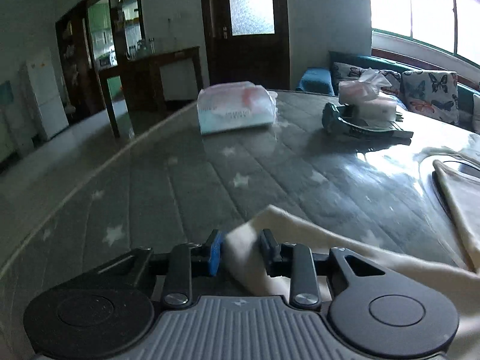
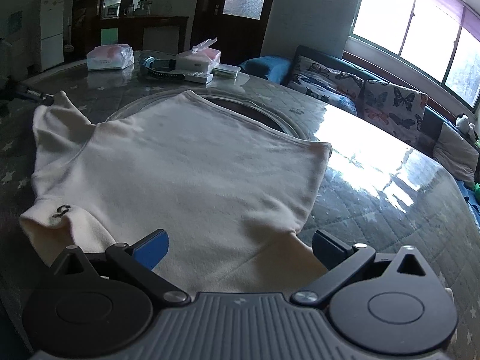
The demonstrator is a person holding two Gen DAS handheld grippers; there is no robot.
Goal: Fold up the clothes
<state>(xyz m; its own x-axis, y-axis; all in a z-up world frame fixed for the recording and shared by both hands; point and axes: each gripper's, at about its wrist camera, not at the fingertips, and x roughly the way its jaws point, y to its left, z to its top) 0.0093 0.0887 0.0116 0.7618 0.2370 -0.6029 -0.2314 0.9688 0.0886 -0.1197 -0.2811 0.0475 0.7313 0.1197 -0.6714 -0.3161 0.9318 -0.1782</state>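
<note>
Left tongs [image 1: 240,249] are clenched on a fold of the cream shirt [image 2: 186,162], the cloth pinched upright between the blue pad and the black pad, with the rest of that fold trailing off to the right across the bench [image 1: 186,186]. Right tongs [image 2: 240,249] are spread wide and grip nothing; their pads sit apart above the near part of the shirt, where a sleeve runs under them.

From the right wrist view the shirt lies flat on the bench, its long axis running away from the camera and slightly leftward. A cuff [image 2: 60,219] with a small dark mark lies at the near left, and a raised corner of cloth [image 2: 57,111] stands at the far left. The far edge of the shirt crosses a round glass turntable [image 2: 270,117] set in the middle of the bench, partly covering it. The right edge of the shirt ends well short of the bench's right rim, leaving a wide band of bare, glossy, star-patterned surface in strong window glare.

At the far side of the bench sit a wrapped tissue pack [image 2: 109,57], a dark device [image 2: 162,70] and a white box [image 2: 198,63] with plastic sticking up, all well apart from the shirt. Beyond the bench's right rim runs a sofa with butterfly cushions [image 2: 390,105]. In the left wrist view the bench's left edge curves close by, with open floor beyond it.
</note>
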